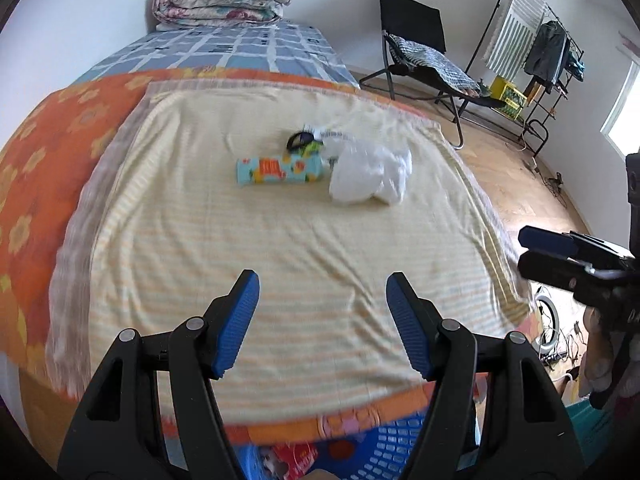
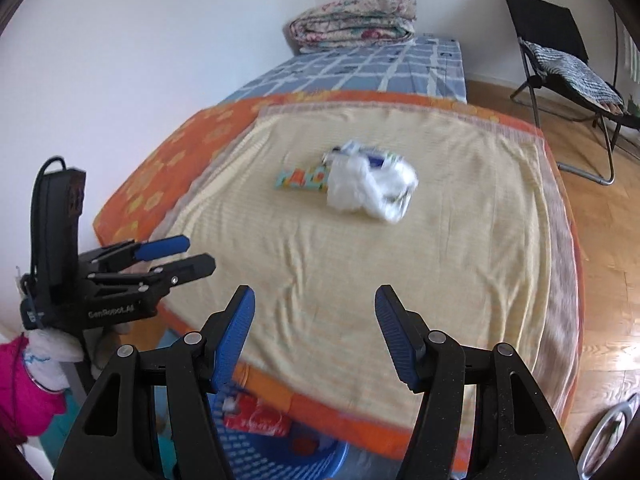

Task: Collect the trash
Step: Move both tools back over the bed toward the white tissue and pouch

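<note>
Both tongs stand apart w/ nothing between them: the left tongs [image 1: 322,324] and the right tongs [image 2: 314,336] hang over the near edge of the bed [image 1: 72,152], angled down toward the middle of the yellow striped sheet [image 1: 280,272]. Neither touches anything. Each is seen side-on in the other's view, at about the same height, so prob. a two-handed go at the pile.

The trash sits in one cluster near the sheet's centre, well apart from both tongs. Count, as far as blur allows: 1 crumpled white plastic bag [image 1: 370,176], 1 teal printed wrapper or carton [image 1: 278,170] lying flat just left of it and touching it, 1 small dark looped thing [image 1: 298,140] behind, plus a scrap w/ blue print [image 2: 376,158] tucked at the bag's top. Can't tell if more is hidden under the bag.

Below the bed's near edge there's 1 blue perforated basket [image 2: 320,456], w/ 1 red packet [image 2: 256,420] already in it, so that looks like the collecting bin, parked close so pieces drop straight off the edge.

Elsewhere: 1 folded floral quilt [image 1: 222,0] at the far end, 1 black folding chair [image 1: 416,40] w/ a checked cloth, 1 clothes rack [image 1: 536,48] by the window. A pink sleeve [image 2: 24,392] shows behind the left tool.
</note>
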Demonstrator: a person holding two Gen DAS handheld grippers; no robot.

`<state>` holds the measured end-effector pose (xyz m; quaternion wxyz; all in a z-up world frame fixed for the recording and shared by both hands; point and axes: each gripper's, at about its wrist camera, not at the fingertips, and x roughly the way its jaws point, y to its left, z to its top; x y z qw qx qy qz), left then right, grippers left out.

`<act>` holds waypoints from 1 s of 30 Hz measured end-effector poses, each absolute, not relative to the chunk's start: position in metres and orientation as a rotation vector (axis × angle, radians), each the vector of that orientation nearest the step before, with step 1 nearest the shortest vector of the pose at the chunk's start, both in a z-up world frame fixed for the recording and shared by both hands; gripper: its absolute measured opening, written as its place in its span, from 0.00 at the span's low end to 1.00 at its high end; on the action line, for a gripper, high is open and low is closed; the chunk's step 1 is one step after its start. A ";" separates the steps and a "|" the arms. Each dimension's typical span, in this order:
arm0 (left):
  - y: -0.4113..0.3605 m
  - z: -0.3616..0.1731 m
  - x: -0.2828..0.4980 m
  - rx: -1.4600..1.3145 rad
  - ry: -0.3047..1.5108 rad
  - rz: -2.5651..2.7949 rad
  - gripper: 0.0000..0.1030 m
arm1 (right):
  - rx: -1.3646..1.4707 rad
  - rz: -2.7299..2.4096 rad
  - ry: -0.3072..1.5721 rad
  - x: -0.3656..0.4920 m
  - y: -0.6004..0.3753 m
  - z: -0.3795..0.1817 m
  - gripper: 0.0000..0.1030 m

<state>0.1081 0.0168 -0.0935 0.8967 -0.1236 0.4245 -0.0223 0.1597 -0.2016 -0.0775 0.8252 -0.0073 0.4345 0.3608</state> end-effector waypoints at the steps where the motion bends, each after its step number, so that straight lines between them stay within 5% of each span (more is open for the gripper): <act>1: 0.019 -0.093 0.115 -0.257 0.879 -0.050 0.66 | 0.005 0.764 0.921 0.169 -0.202 -0.075 0.60; 30: 0.097 -0.157 0.296 -0.513 0.977 -0.082 0.66 | 0.063 0.776 1.001 0.299 -0.128 -0.110 0.60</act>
